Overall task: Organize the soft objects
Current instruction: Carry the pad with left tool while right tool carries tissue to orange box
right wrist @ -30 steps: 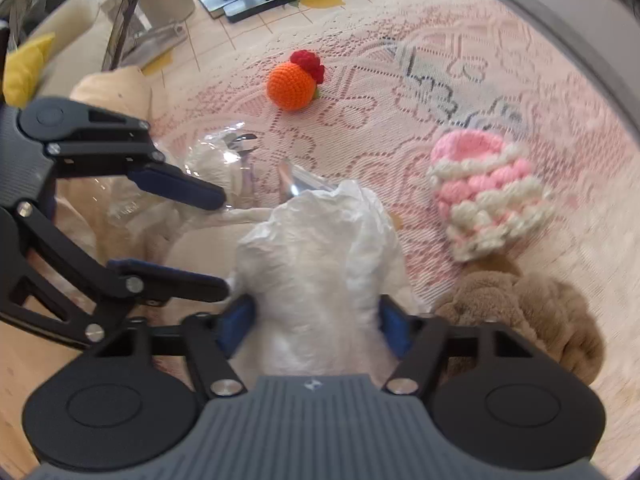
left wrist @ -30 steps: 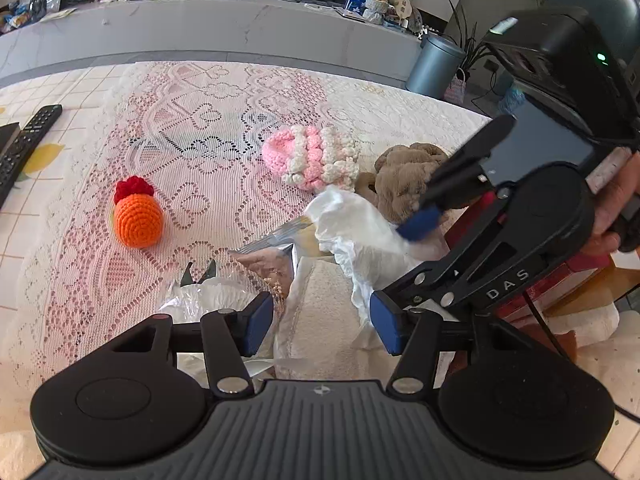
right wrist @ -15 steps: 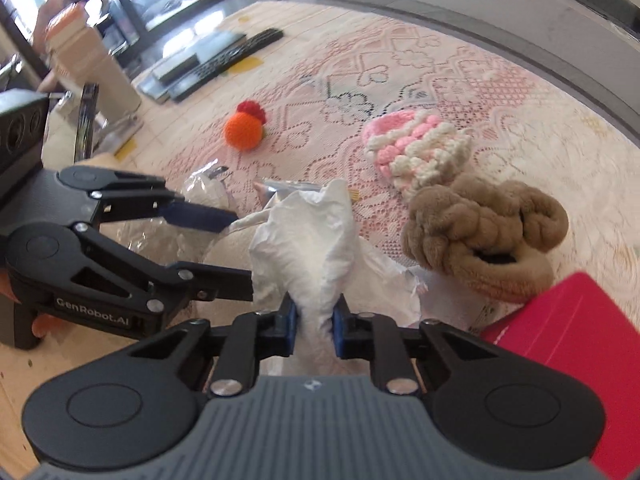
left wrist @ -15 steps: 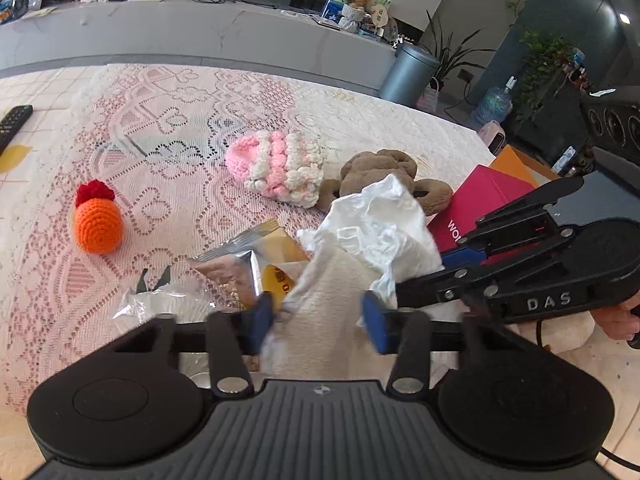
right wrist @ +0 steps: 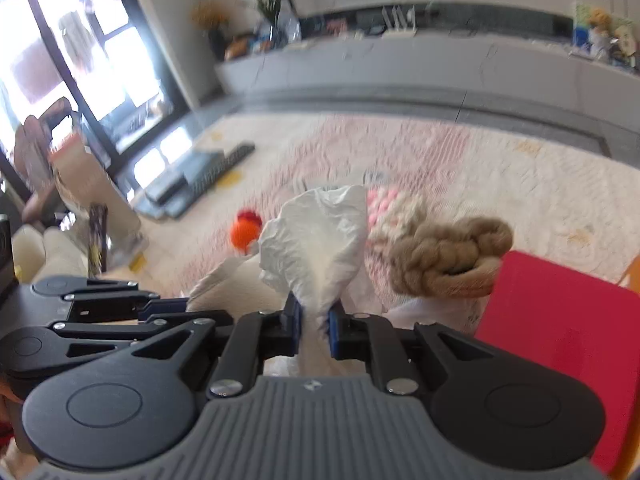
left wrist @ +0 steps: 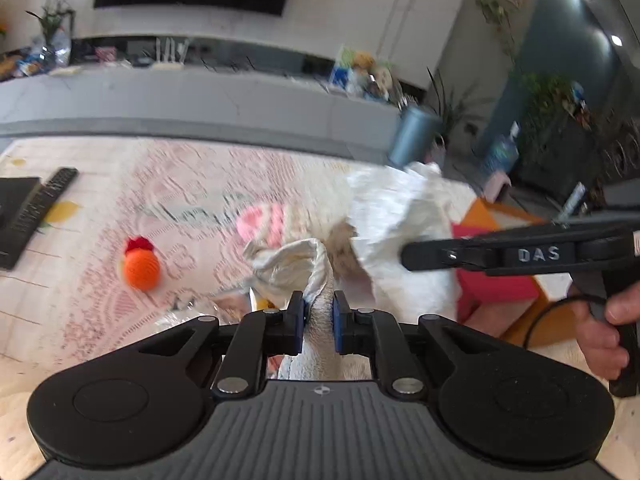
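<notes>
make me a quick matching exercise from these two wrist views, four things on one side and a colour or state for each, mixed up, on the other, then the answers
Things:
1. crocheted ball
2. brown plush toy
3. white towel
4. folder

Colour or state:
A. pinched between blue pads, lifted off the table
B. orange with a red tuft, lying on the lace cloth
C. red, flat at the right edge of the table
D. tan and knotted-looking, lying beside the pink and white knit piece

Pairs: 1-B, 2-D, 3-A, 4-C
</notes>
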A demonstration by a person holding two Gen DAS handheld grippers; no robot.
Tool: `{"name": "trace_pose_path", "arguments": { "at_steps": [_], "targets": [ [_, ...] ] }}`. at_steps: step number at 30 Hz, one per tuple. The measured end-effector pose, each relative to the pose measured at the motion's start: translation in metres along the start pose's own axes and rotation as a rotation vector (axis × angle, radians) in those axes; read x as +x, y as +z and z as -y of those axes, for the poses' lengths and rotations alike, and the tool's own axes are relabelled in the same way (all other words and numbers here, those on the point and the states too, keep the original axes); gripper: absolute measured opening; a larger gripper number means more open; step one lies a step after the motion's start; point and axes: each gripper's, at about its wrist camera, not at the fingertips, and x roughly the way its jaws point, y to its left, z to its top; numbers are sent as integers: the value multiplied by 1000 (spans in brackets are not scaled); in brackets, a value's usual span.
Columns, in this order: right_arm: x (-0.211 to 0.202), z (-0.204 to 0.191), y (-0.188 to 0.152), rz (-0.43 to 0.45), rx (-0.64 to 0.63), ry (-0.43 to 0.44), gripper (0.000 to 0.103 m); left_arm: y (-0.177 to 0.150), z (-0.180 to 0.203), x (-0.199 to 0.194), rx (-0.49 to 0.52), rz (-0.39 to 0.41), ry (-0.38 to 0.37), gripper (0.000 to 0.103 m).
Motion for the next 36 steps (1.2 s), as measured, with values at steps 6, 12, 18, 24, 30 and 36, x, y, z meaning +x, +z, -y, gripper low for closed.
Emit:
{"name": "trace_pose_path", "arguments": {
  "at_steps": [6, 12, 18, 24, 30, 36],
  "targets": [
    [-58, 0, -6, 125, 51, -29, 12, 13, 29, -31, 28, 89, -5, 15],
    [-122, 13, -15, 227, 68, -109, 12, 28, 76, -38, 75, 144, -112, 15],
    [-171, 48, -25, 273, 129, -248, 12, 46, 134, -20, 155, 163, -244, 15],
    [-205, 91, -34, 263, 194, -371, 12, 64, 183, 18, 200, 144, -356, 15],
    [-207, 135, -35, 222, 257, -444, 12, 79, 217, 65, 231, 92, -403, 15],
    [-177, 171, -37, 127, 303, -450, 12, 79, 234, 117, 283, -4, -395, 15]
  ]
}}
